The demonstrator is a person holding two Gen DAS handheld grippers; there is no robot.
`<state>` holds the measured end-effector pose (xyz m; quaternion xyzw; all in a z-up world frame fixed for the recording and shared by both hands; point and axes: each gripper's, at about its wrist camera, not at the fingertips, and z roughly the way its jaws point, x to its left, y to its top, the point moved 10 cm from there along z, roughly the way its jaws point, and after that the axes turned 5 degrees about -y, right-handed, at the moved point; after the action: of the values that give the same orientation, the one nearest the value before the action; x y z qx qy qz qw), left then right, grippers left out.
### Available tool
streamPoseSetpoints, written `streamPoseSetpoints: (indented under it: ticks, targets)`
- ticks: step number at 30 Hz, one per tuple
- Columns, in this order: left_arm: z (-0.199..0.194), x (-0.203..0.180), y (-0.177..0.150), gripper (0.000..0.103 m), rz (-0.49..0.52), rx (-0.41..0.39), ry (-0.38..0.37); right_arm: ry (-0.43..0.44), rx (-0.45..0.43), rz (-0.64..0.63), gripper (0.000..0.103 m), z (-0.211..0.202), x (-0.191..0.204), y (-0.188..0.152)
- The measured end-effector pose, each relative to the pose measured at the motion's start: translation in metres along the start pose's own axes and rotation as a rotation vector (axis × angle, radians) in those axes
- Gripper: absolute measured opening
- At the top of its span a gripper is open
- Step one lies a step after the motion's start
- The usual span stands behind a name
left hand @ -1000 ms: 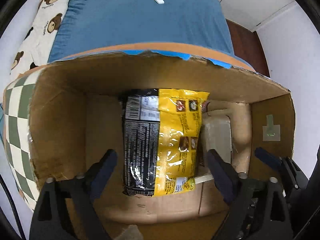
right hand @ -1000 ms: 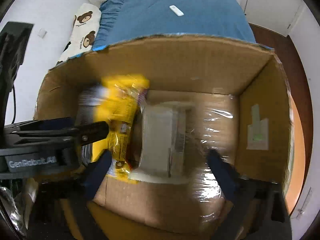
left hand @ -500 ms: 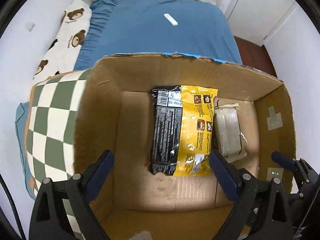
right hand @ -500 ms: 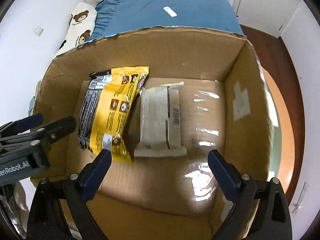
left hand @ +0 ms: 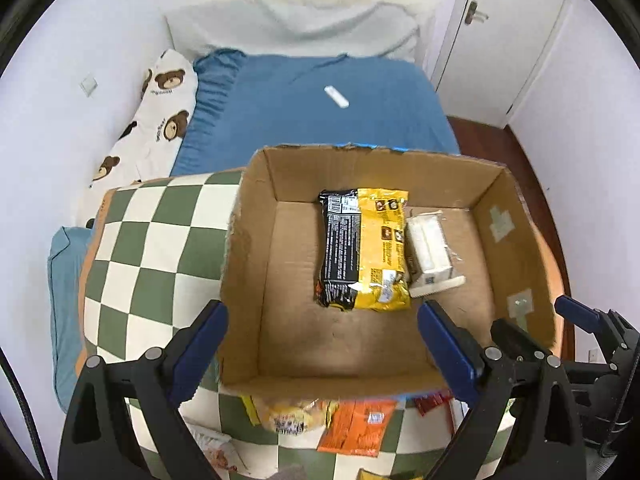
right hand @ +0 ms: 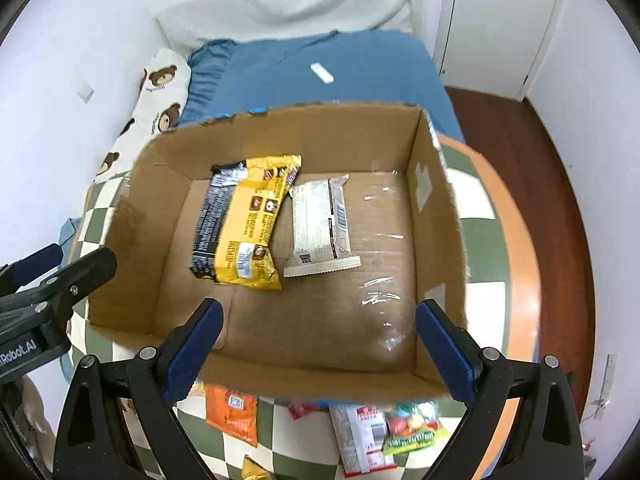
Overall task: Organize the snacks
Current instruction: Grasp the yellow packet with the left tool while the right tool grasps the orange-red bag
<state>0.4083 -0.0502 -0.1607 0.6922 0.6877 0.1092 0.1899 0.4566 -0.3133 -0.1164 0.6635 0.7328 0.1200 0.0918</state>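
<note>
I had lifted my left gripper [left hand: 320,344] out of the cardboard box [right hand: 436,240], jaws spread and empty; the yellow snack pack [right hand: 248,224] lay inside beside the white bar [right hand: 320,224] (right gripper [right hand: 316,348] also spread, empty). More snacks waited outside.

Even, bright indoor light. Glare on the clear tape [right hand: 380,304] on the box floor [right hand: 320,300]. Strong fisheye bending, black corners. Near snacks [right hand: 384,428] blurred.
</note>
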Motion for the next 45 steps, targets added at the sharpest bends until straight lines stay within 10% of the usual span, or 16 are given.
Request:
streamPoseSetpoints:
  ticks: [13,21,29,38,42,45]
  targets:
    - [-0.047,0.017,-0.073,0.097,-0.032,-0.023,-0.001,0.097,-0.084,0.071,0.099,-0.069,0.012,-0.068]
    - [0.003,0.027,-0.201,0.097,0.054,0.185,0.062,0.188,0.187,0.137,0.091,-0.011,0.019,-0.204]
    - [0.036,-0.048,-0.283,0.097,0.526,0.288,-0.009,0.137,0.335,0.186,0.091,0.012,-0.014,-0.311]
    - [0.074,-0.124,-0.325,0.096,1.004,0.343,-0.063,0.051,0.340,0.233,0.091,0.012,-0.061,-0.343]
    - [0.091,-0.134,-0.321,0.056,0.953,0.392,-0.084,0.035,0.335,0.251,0.090,0.011,-0.074,-0.344]
    - [0.096,-0.123,-0.305,0.056,0.791,0.406,-0.093,0.056,0.337,0.272,0.090,0.007,-0.072,-0.348]
